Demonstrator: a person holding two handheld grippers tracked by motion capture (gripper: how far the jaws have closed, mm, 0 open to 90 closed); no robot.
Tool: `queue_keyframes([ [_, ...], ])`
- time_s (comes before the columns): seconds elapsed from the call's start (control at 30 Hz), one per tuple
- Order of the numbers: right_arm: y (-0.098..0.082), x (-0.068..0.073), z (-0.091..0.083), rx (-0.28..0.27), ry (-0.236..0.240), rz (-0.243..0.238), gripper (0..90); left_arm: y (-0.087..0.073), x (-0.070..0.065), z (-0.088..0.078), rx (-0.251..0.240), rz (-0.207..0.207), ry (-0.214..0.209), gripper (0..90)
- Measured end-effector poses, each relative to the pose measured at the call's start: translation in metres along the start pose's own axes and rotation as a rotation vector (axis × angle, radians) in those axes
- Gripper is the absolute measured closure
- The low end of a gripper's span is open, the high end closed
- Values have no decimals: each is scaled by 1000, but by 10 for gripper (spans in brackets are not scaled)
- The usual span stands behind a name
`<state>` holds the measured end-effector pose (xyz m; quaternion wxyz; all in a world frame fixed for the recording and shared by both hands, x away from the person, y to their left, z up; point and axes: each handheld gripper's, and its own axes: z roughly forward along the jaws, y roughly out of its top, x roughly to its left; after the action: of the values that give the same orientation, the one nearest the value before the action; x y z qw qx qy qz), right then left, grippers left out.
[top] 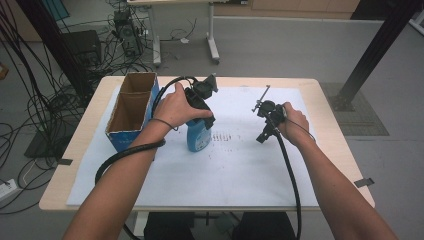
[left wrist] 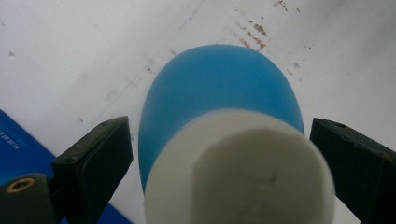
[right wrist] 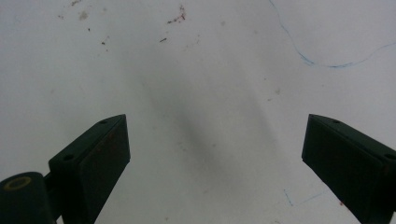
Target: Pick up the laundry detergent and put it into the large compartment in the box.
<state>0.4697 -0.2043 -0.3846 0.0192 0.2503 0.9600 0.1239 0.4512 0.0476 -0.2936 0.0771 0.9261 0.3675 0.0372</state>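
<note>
Blue plastic bottle [left wrist: 219, 93] straddled by wide left gripper [left wrist: 219, 154] | white cap [left wrist: 238, 172] between fingers | likely light, slippery; neck grip advised | right gripper [right wrist: 215, 154] wide, empty

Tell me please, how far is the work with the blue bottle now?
Early stage. The blue bottle stands upright on the white sheet, beside the cardboard box. The left gripper has open jaws on both sides of its white cap, not yet closed. The right gripper is open over bare sheet. Gripping and moving remain.

My left gripper [top: 202, 100] and right gripper [top: 267, 117] are black, each trailing a thick black cable. Their jaws are flat, dark blocks with small screw holes. My forearms are bare, with a thin band on each wrist.
</note>
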Motion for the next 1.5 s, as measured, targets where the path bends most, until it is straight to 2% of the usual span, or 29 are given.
queue_keyframes([
  [1.5, -1, 1, -3, -3, -4, 0, 72, 0, -1, -3, -1, -7, 1, 75],
])
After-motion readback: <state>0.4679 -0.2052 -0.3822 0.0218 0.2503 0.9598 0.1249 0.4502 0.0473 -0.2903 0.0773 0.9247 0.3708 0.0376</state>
